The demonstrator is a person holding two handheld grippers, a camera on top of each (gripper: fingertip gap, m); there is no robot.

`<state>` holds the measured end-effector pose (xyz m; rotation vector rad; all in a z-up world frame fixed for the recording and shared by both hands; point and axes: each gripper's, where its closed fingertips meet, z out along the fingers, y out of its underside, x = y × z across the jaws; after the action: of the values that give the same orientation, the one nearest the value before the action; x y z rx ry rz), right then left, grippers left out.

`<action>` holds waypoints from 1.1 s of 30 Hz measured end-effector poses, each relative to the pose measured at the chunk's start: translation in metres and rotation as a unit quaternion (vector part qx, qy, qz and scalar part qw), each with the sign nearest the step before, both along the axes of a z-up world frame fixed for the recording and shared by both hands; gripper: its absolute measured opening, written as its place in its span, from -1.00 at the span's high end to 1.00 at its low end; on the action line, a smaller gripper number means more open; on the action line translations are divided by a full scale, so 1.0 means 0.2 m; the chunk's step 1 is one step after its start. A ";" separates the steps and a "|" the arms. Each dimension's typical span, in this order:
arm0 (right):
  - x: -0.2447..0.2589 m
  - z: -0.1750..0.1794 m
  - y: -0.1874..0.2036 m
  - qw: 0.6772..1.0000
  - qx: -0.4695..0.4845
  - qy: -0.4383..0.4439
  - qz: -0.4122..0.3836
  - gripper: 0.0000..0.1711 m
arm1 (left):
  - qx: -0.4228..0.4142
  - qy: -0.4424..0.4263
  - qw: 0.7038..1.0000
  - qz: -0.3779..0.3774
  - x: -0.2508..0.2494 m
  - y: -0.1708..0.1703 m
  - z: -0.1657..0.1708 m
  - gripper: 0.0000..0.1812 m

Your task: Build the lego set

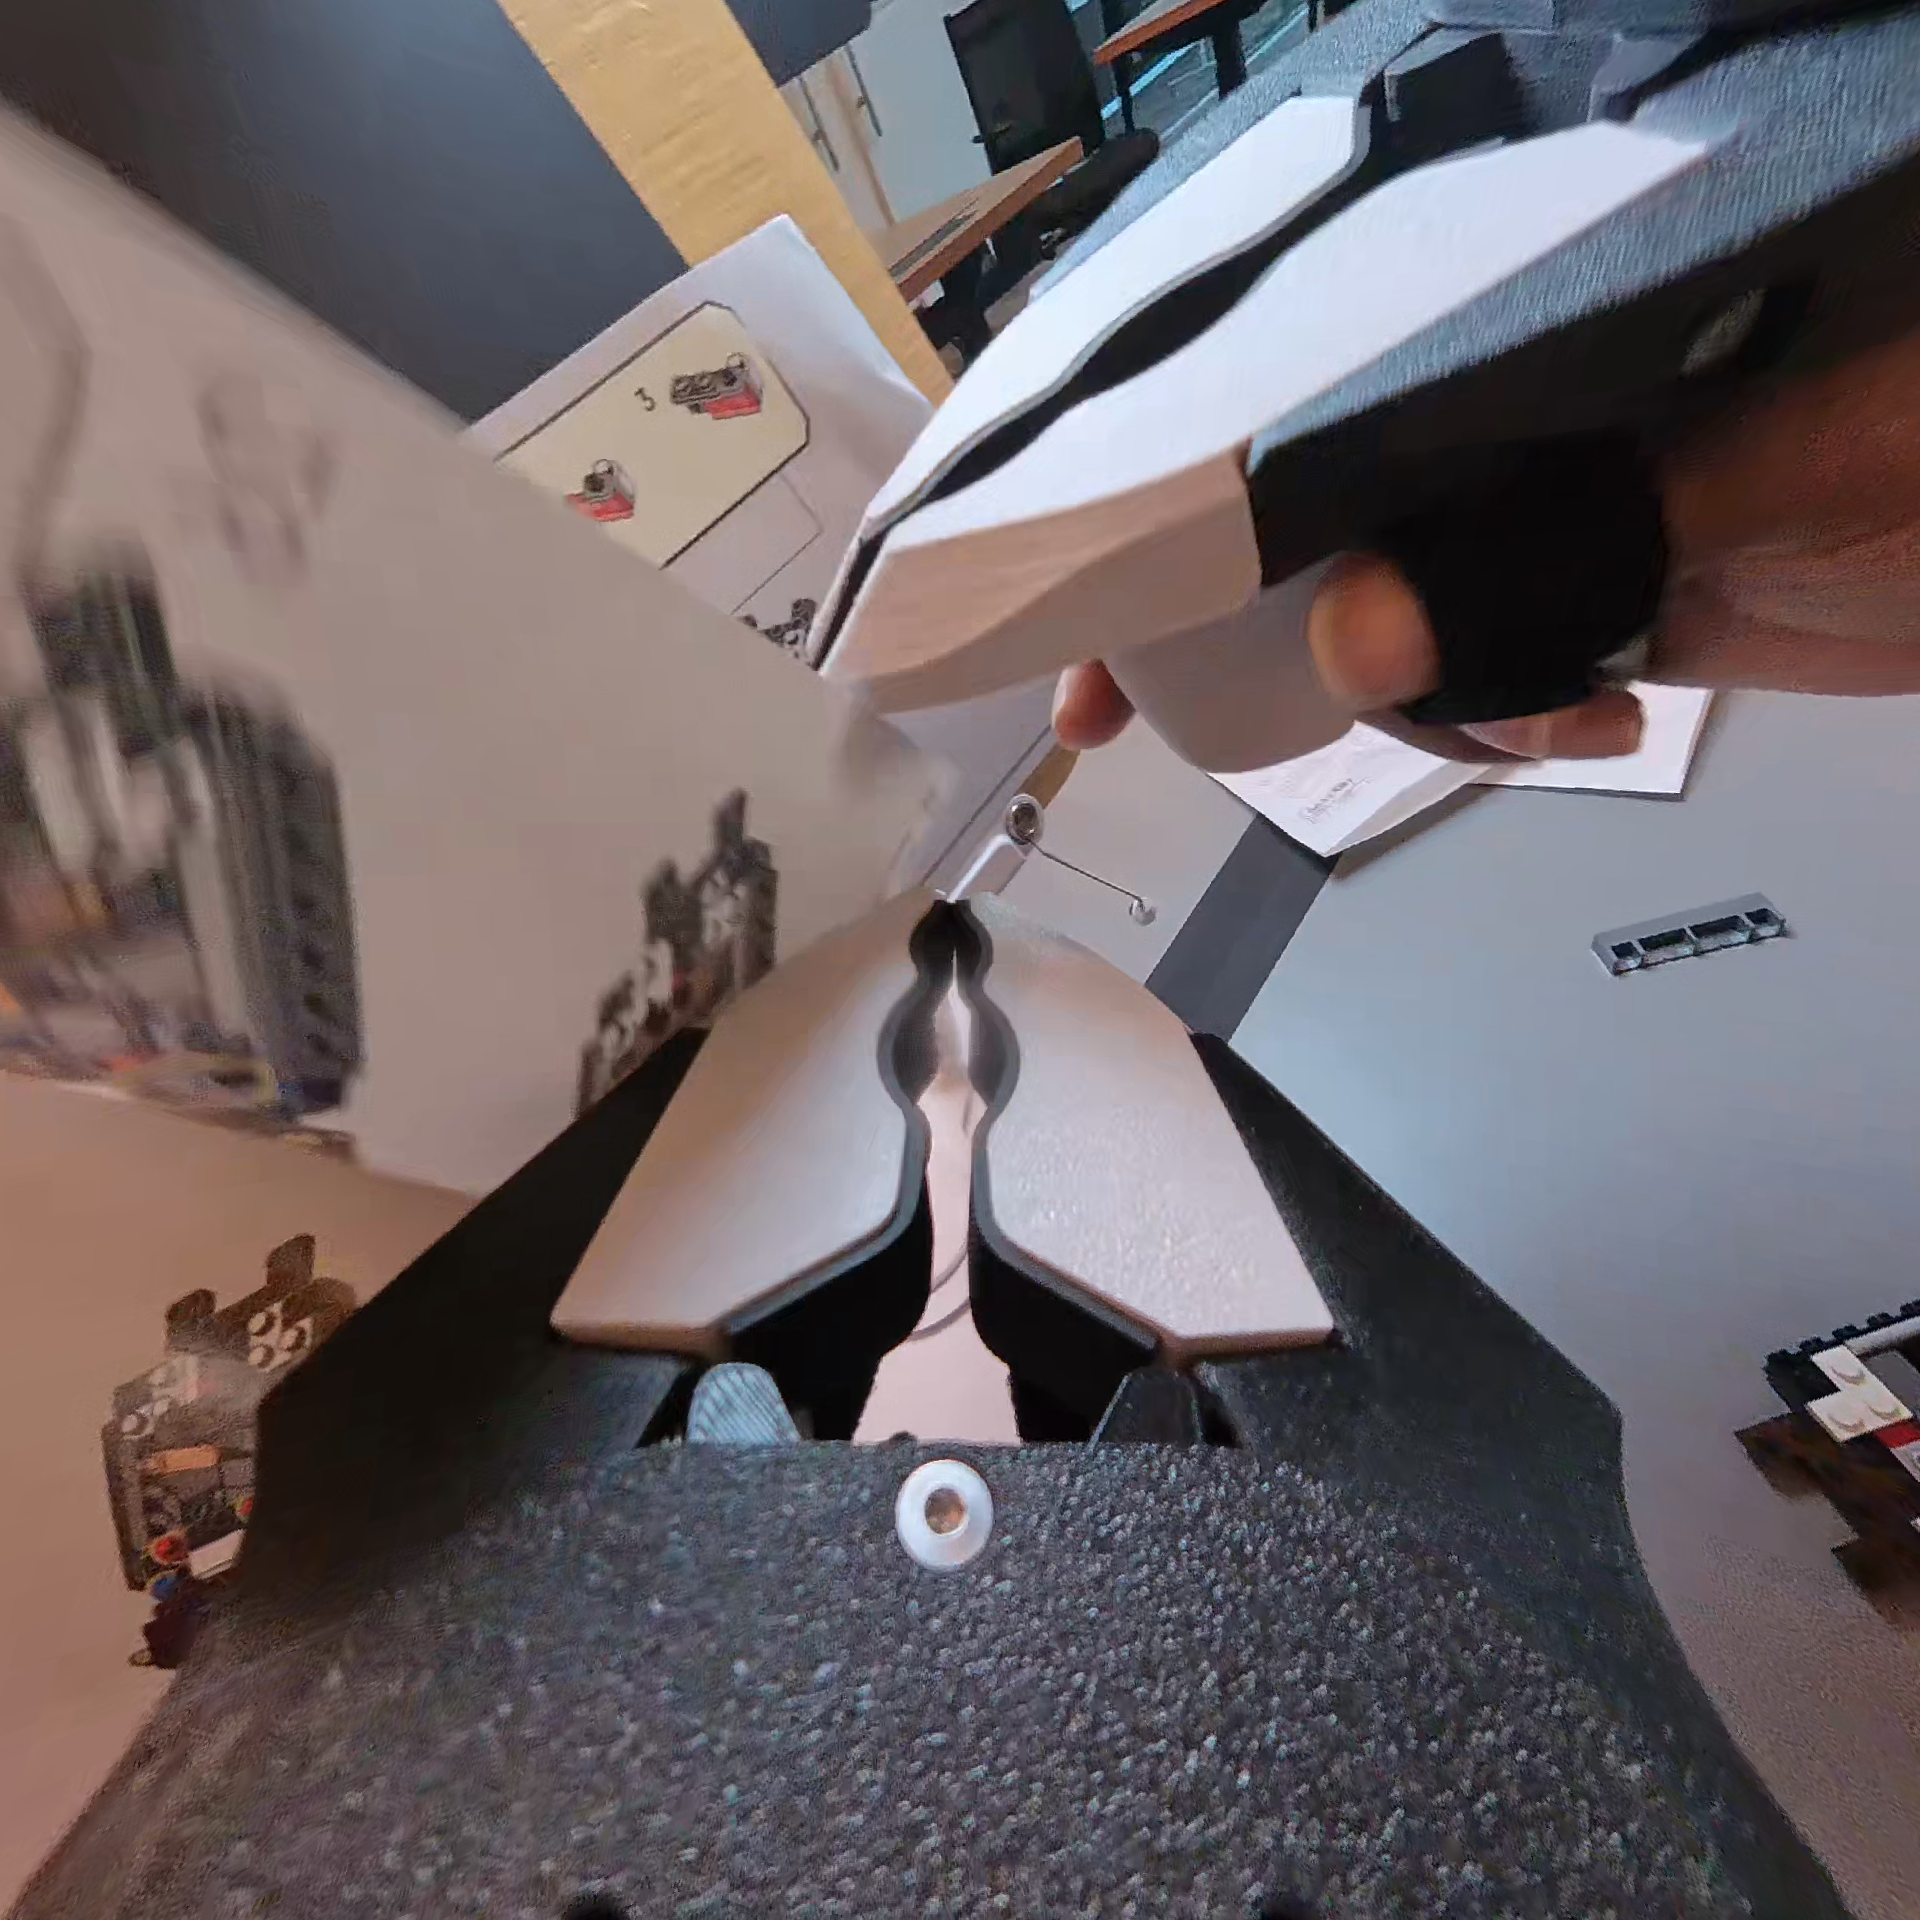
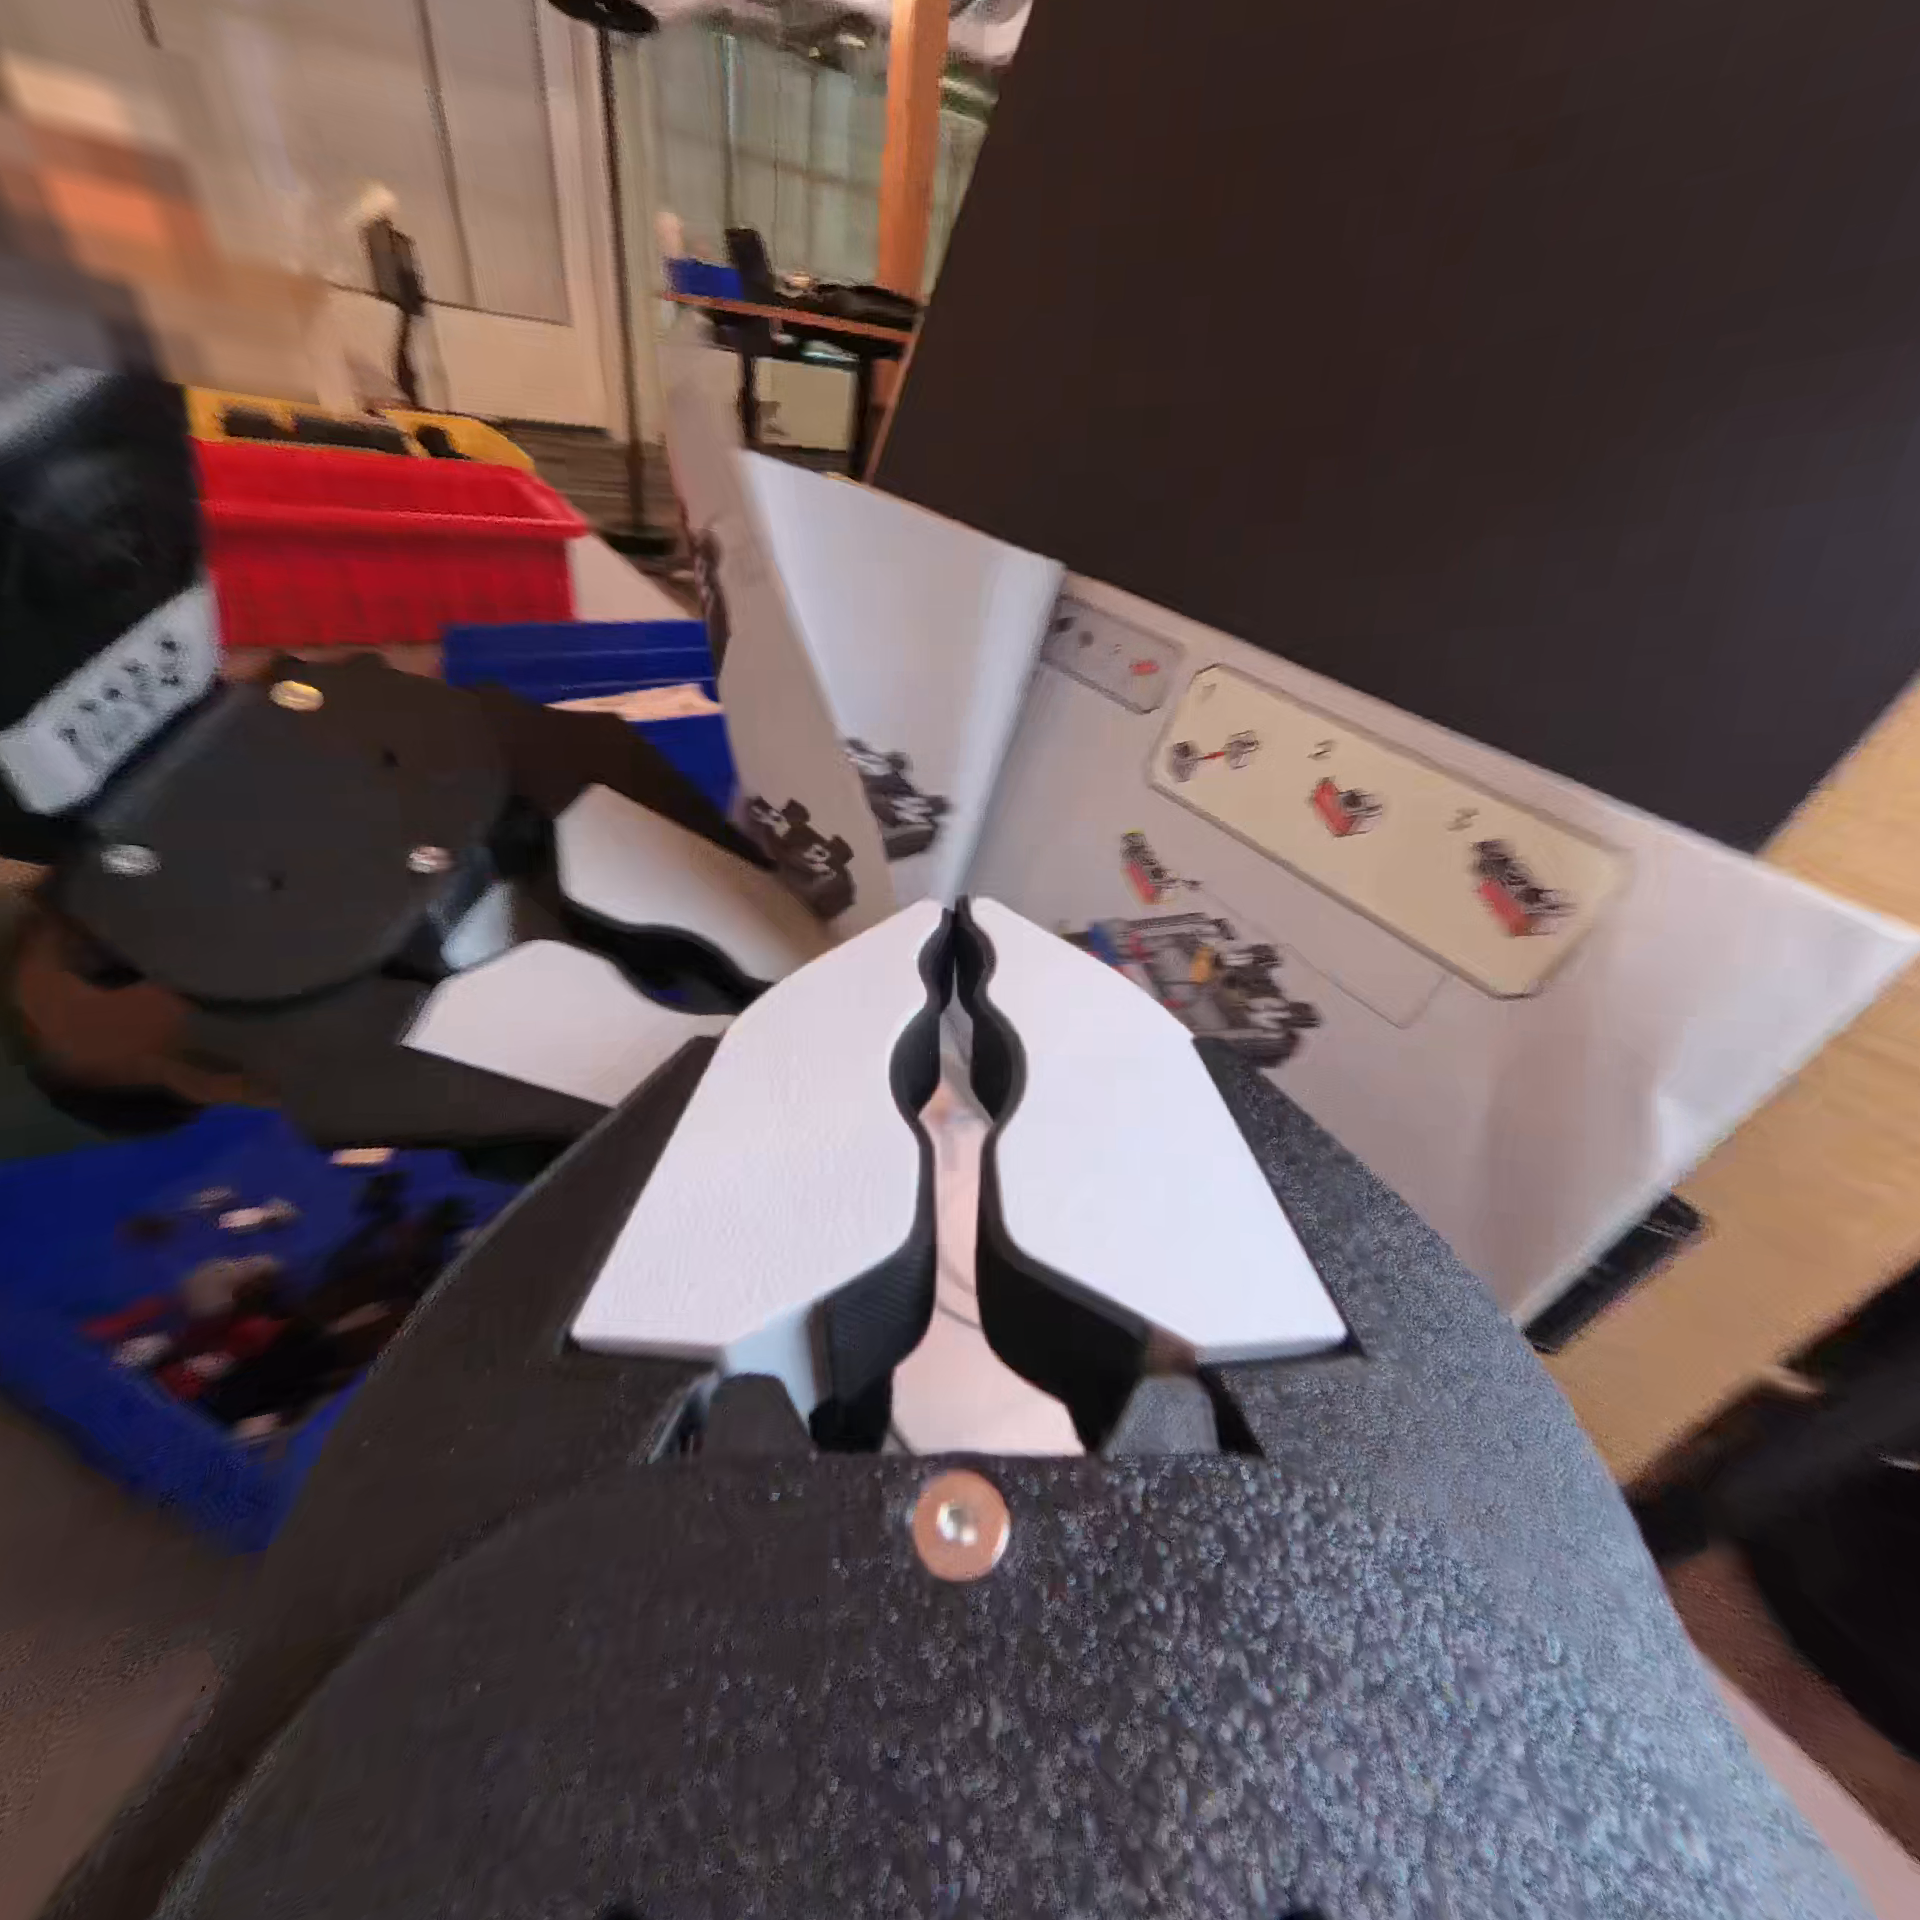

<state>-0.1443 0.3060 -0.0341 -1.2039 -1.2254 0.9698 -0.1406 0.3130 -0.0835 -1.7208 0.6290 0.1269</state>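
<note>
An open instruction booklet (image 2: 1351,935) with pictures of brick models stands on a holder against a dark board. One page (image 2: 831,675) is lifted and curled; it also shows, blurred, in the left wrist view (image 1: 468,727). My right gripper (image 2: 956,909) is shut on the lower edge of that page near the spine. It also shows in the left wrist view (image 1: 836,655), held by a gloved hand (image 1: 1455,582). My left gripper (image 1: 951,914) is shut, its tips at the page's lower corner. I cannot tell whether it pinches the paper. It also shows in the right wrist view (image 2: 758,862).
A red bin (image 2: 384,551), a yellow bin (image 2: 353,426) and blue bins (image 2: 135,1382) with small bricks stand left. A dark brick model (image 1: 208,1434), a grey brick (image 1: 1688,930), a black-and-white assembly (image 1: 1849,1423) and paper sheets (image 1: 1455,774) lie on the grey table. The holder's wire clip (image 1: 1081,873) sticks out.
</note>
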 end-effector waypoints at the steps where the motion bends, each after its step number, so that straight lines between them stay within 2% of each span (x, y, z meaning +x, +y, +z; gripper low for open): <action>1: 0.03 0.01 0.04 0.999 0.018 0.007 -0.028 1.00 | -0.002 0.002 1.000 -0.004 0.01 -0.01 0.00 1.00; 4: 0.12 0.08 0.09 0.997 -0.030 0.066 -0.030 1.00 | 0.004 0.010 1.000 -0.005 -0.03 -0.08 0.02 1.00; 7: 0.15 0.14 0.01 0.994 -0.021 0.107 0.018 1.00 | 0.005 0.006 1.000 -0.006 -0.09 -0.13 0.03 1.00; 8: 0.14 0.16 -0.02 0.992 -0.013 0.119 0.029 0.54 | 0.004 0.006 1.000 -0.005 -0.10 -0.13 0.03 1.00; 11: 0.02 0.07 -0.09 0.996 -0.039 0.046 0.068 -0.02 | 0.001 0.010 1.000 -0.003 -0.13 -0.13 0.01 1.00; 12: -0.02 0.02 -0.09 0.997 -0.032 0.017 0.070 0.10 | 0.001 0.009 1.000 -0.005 -0.12 -0.13 0.01 1.00; 13: -0.04 -0.01 -0.08 0.998 -0.014 -0.005 0.055 0.68 | 0.000 0.006 1.000 -0.006 -0.12 -0.13 0.01 1.00; 14: -0.04 -0.02 -0.05 0.999 0.011 -0.013 0.033 1.00 | -0.002 0.005 1.000 -0.004 -0.12 -0.13 0.00 1.00; 17: 0.00 0.01 0.02 1.000 -0.016 0.000 0.007 1.00 | -0.002 0.008 1.000 0.010 -0.16 -0.15 -0.01 1.00; 23: 0.12 -0.07 0.34 0.988 -0.069 -0.033 -0.137 1.00 | -0.014 0.005 0.995 0.103 -0.41 -0.12 -0.02 0.96; 27: 0.18 -0.12 0.48 0.973 -0.042 -0.058 -0.220 0.94 | -0.026 -0.005 0.985 0.173 -0.59 -0.07 -0.04 1.00; 31: 0.26 -0.15 0.57 0.957 -0.025 -0.080 -0.279 0.91 | -0.035 -0.014 0.982 0.184 -0.65 -0.06 -0.07 1.00; 33: 0.34 -0.10 0.60 0.944 -0.013 -0.055 -0.325 0.88 | -0.035 -0.009 0.982 0.186 -0.66 -0.07 -0.07 1.00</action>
<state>-0.0758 0.4260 -0.0550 -1.5606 -0.8011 0.4285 -0.2736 0.2988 -0.0978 -1.8916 0.2959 0.3544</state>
